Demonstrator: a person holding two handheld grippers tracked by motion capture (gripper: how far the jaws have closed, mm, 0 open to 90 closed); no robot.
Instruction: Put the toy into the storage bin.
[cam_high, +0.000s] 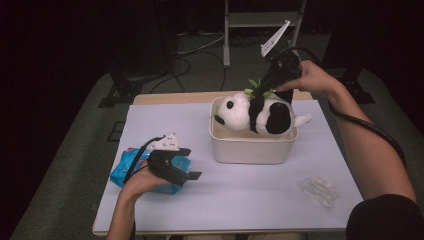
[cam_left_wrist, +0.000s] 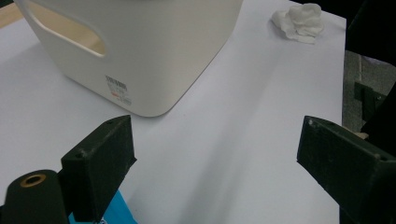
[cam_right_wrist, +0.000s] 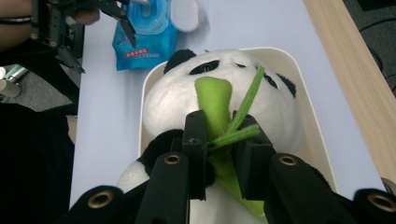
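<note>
In the cream bin (cam_high: 250, 147), a black-and-white plush panda (cam_high: 255, 114) holds green bamboo (cam_right_wrist: 219, 109).

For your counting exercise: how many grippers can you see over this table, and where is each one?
2. The left gripper hangs open near the blue packet at the table's left. The right gripper is clamped on the panda's green bamboo over the cream bin.

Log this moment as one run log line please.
right gripper: shut on green bamboo of panda plush | plush in bin | left gripper: open, above table
</note>
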